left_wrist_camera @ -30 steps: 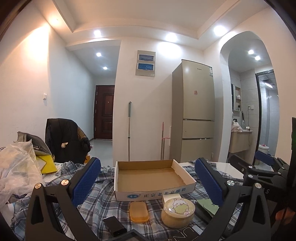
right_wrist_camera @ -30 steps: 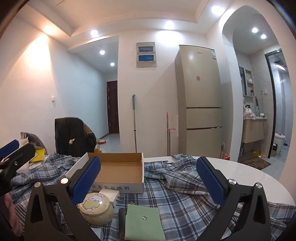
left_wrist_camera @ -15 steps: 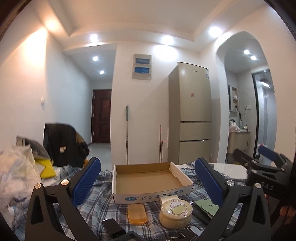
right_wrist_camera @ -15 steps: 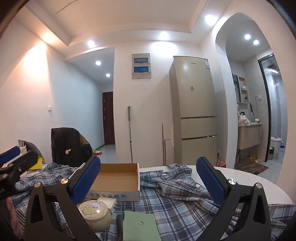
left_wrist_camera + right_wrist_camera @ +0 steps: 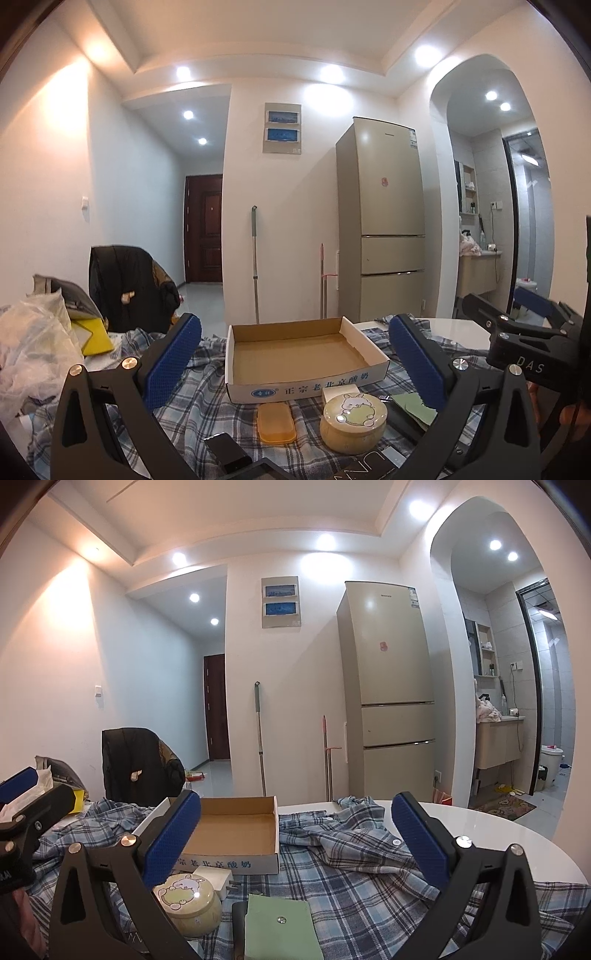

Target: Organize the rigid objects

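The table [image 5: 480, 834], round and white, is mostly draped in a plaid cloth [image 5: 351, 871]. On it, far of the small things, sits the empty cardboard tray [image 5: 295, 350], its long axis running left to right. Just near of the tray's front wall lie a round rabbit-lidded tin [image 5: 354, 421], an orange case [image 5: 276, 422] to its left, a green pouch [image 5: 279, 928] to its right and a white adapter [image 5: 214, 877] touching the tray. The left tool [image 5: 295, 363] gapes wide and empty, centred over tin and case, so it seems nearer; the right tool [image 5: 295, 843], equally spread and empty, sits over the pouch. A black item [image 5: 227, 452] and dark boxes at the near edge are cut off.
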A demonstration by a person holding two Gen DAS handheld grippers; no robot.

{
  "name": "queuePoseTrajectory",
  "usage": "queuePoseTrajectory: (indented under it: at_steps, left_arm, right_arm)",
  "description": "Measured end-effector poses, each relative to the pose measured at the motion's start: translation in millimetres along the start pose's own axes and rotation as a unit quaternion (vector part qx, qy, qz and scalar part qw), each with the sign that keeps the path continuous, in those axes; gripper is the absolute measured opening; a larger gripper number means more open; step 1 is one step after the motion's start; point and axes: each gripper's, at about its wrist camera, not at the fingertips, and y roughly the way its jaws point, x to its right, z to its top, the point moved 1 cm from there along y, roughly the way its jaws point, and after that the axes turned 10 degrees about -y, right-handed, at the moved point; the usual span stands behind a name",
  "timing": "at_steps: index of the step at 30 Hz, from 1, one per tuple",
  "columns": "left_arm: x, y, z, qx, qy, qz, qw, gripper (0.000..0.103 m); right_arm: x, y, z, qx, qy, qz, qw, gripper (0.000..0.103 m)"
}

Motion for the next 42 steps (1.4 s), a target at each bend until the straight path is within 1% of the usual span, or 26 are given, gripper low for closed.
queuePoseTrajectory:
  at_steps: [7, 27, 30, 31, 33, 36, 37, 39, 40, 42]
  left_arm:
    - [-9, 4, 2, -0.010, -0.021, 0.008, 0.9997, 0.103]
    - [-12, 5, 5, -0.012, -0.016, 0.008, 0.9998, 0.103]
    - [-14, 8, 4, -0.020, -0.018, 0.009, 0.9996, 0.103]
    - [-13, 9, 4, -0.022, -0.019, 0.009, 0.9995, 0.103]
    - [-19, 9, 5, -0.023, -0.029, 0.010, 0.9993, 0.103]
    - [-22, 12, 4, -0.025, -0.038, 0.021, 0.9987, 0.103]
    - [-20, 14, 4, -0.028, -0.038, 0.021, 0.9987, 0.103]
    - [-18, 17, 7, -0.033, -0.033, 0.035, 0.9983, 0.103]
    - [-16, 18, 10, -0.033, -0.033, 0.039, 0.9982, 0.103]
    - [-17, 13, 24, -0.033, -0.047, 0.031, 0.9979, 0.103]
  right_arm:
    - [3, 3, 0, -0.010, 0.009, 0.001, 1.000, 0.103]
    - [5, 5, -1, -0.013, 0.010, 0.000, 1.000, 0.103]
    - [4, 0, -1, -0.002, 0.013, -0.006, 1.000, 0.103]
    - [2, 0, -1, 0.000, 0.010, -0.003, 1.000, 0.103]
    - [-1, 5, -1, -0.011, 0.005, 0.007, 1.000, 0.103]
    - [-2, 17, -4, -0.038, 0.004, 0.009, 0.999, 0.103]
    - [-3, 20, -5, -0.043, 0.007, 0.016, 0.999, 0.103]
    - [-4, 25, -4, -0.054, 0.011, 0.040, 0.998, 0.103]
    - [-3, 26, -2, -0.057, 0.009, 0.041, 0.998, 0.103]
    - [-2, 22, 10, -0.053, 0.008, 0.037, 0.998, 0.103]
